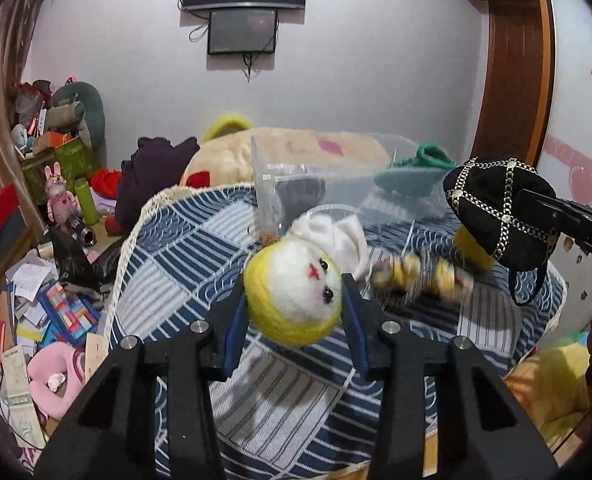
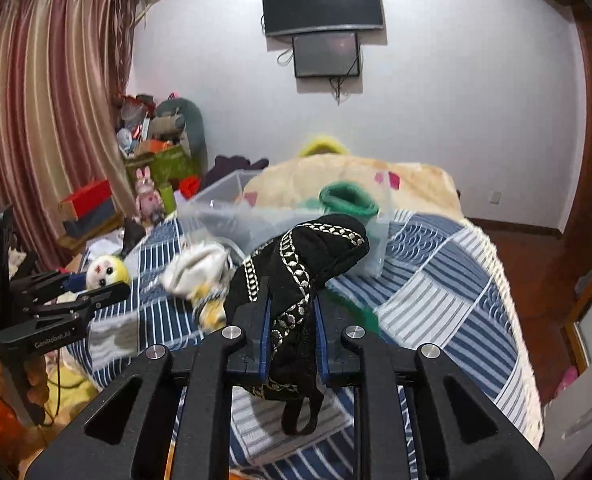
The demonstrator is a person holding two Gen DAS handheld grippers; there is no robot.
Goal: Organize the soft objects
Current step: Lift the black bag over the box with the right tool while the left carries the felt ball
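Nearest me, my left gripper (image 1: 294, 300) pinches a round felt doll head (image 1: 294, 294), white-faced with a yellow rim, between its blue-padded fingers (image 1: 234, 326) above the blue-and-white patterned quilt (image 1: 276, 400). My right gripper (image 2: 292, 336) is clamped on a black cap with metallic trim (image 2: 296, 264), its strap dangling below. Just beyond, a blurred white-and-yellow soft toy (image 2: 200, 272) lies on the quilt. Farther back sits a clear plastic bin (image 1: 336, 184) with a green knitted item (image 1: 416, 168) at its right end.
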